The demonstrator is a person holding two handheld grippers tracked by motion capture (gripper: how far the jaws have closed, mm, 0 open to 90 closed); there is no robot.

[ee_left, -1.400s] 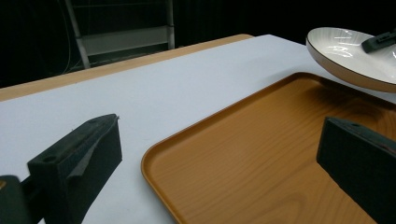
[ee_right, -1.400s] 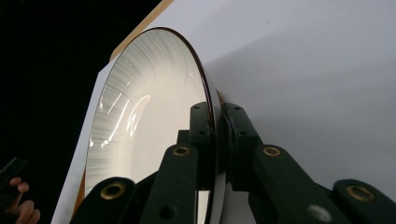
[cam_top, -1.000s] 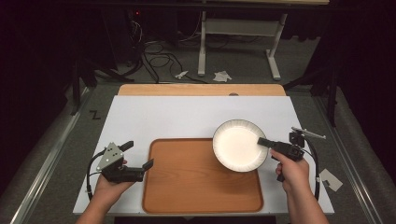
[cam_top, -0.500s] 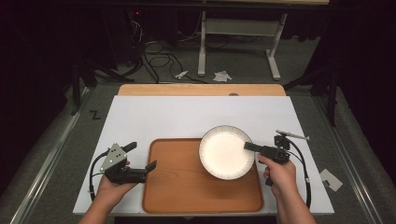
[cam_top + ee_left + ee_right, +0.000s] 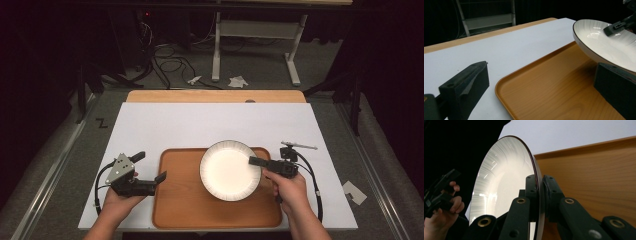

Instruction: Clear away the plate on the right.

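Fingers [image 5: 534,188] of the right gripper [image 5: 256,161] are pressed together on the rim of a white plate [image 5: 230,170], one pad on the upper face and one beneath, as is seen close up in the right gripper view. The plate is carried by that edge alone and is held over the right half of a wooden tray [image 5: 190,210]; in the left gripper view it is seen tilted, with its underside clear of the wood. Nearer the front edge on the other side, the left gripper [image 5: 147,182] is held low at the tray's left rim with its fingers [image 5: 465,87] spread wide and nothing between them; it is judged to be merely waiting or ready to steady the tray.

As for progress, the pick-up is judged to be done and the plate has been brought above the tray, so the carrying part is largely complete. What is left, by this reading, is for the plate to be lowered flat onto the wood, released, and the right gripper drawn back. Farther off, the white sheet on the bench [image 5: 220,125] lies bare, and beyond it a strip of bare bench top and a dark floor with cables are seen.
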